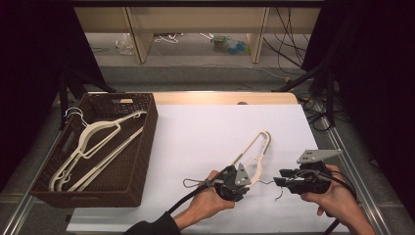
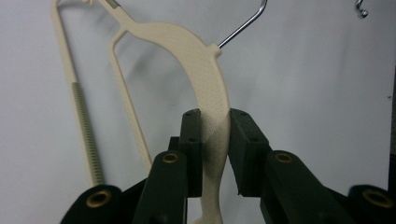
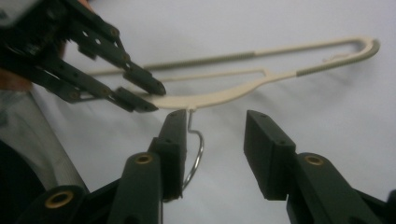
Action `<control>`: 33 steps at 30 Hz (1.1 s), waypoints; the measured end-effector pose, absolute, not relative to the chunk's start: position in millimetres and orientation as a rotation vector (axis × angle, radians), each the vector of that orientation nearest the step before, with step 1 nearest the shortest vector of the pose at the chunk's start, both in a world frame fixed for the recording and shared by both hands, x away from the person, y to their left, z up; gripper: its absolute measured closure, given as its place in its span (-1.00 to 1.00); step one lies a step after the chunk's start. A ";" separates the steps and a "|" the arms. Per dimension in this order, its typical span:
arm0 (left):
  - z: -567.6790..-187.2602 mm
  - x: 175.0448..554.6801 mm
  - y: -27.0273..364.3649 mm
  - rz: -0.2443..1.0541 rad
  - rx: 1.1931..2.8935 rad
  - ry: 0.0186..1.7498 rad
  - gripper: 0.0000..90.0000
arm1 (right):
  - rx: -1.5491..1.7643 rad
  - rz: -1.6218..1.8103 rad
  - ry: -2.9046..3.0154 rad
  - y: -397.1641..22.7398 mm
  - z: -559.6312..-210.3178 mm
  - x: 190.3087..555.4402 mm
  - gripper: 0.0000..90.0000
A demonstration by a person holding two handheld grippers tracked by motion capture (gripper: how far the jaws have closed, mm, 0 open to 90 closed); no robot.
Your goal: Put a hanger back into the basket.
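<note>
Currently, quick notes per item:
hanger: cream plastic hanger [image 1: 254, 152] with a metal hook [image 1: 278, 190], lifted just above the white counter [image 1: 205, 132], near its front edge, between the two hands; its far loop end points away from the person.
hanger close-up: in the left gripper view the curved cream shoulder [image 2: 208, 79] runs down between the jaws, wire hook leaving from its upper right.
hook: in the right gripper view the thin wire hook [image 3: 196, 149] hangs down from the hanger's neck, just beside the near-side jaw, in the gap between the jaws.
left hand-held gripper: left hand-held gripper [image 1: 234, 182] narrow, pads pressed on the hanger's shoulder from both sides, holding it; also seen top left in the right gripper view [image 3: 140, 93], clamped on the cream arm.
right hand-held gripper: right hand-held gripper [image 1: 278, 181] jaws parted, a wide gap; hook sits between them, far pad clearly off it; whether the near pad touches the wire is hard to tell.
basket: dark woven basket [image 1: 147, 142] at the counter's left, well apart from the hands.
basket contents: more cream hangers [image 1: 93, 147] lying inside it, overlapping.
</note>
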State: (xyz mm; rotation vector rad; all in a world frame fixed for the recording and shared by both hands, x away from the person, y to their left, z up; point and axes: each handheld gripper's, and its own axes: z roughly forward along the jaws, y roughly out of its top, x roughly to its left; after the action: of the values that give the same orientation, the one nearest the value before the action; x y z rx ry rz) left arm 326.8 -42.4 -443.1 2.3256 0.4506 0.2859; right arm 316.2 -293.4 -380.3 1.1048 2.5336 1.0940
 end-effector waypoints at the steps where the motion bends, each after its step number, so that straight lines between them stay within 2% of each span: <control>1: -440.5 327.6 -39.2 0.297 2.326 0.447 0.70 | 1.110 1.115 2.528 -293.5 -376.2 314.9 0.30; 6: -429.2 330.1 -24.6 0.320 2.287 0.455 0.74 | 1.082 1.087 2.472 -296.5 -361.8 310.8 0.46; 9: -422.9 331.8 -17.4 0.350 2.277 0.458 0.76 | 1.057 1.074 2.472 -296.4 -365.4 310.0 0.72; 12: -416.9 334.3 -9.8 0.369 2.250 0.483 0.79 | 1.021 1.055 2.526 -291.7 -372.7 310.1 0.88; 15: -411.3 338.7 -0.9 0.388 2.229 0.504 0.82 | 0.995 1.040 2.557 -289.8 -376.5 310.9 0.90; 17: -407.3 341.7 6.6 0.416 2.214 0.525 0.85 | 1.010 1.027 2.570 -288.5 -379.2 310.7 0.85; 20: -404.3 348.4 18.9 0.410 2.184 0.574 0.87 | 1.017 1.029 2.569 -287.4 -383.7 312.2 0.68; 22: -403.8 353.7 26.1 0.400 2.166 0.609 0.89 | 1.049 1.002 2.581 -287.1 -384.0 312.8 0.48; 27: -401.7 366.0 38.8 0.389 2.143 0.665 0.87 | 1.075 1.033 2.530 -285.1 -390.2 315.5 0.14; 33: -403.3 380.9 44.7 0.359 2.137 0.728 0.83 | 1.121 1.007 2.555 -284.8 -394.5 316.3 0.07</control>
State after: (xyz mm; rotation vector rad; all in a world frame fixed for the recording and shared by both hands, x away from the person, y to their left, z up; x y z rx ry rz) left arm 380.9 44.7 -403.3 2.1369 0.7276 0.3591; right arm 316.3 -284.8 -394.5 1.1215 2.5554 1.0069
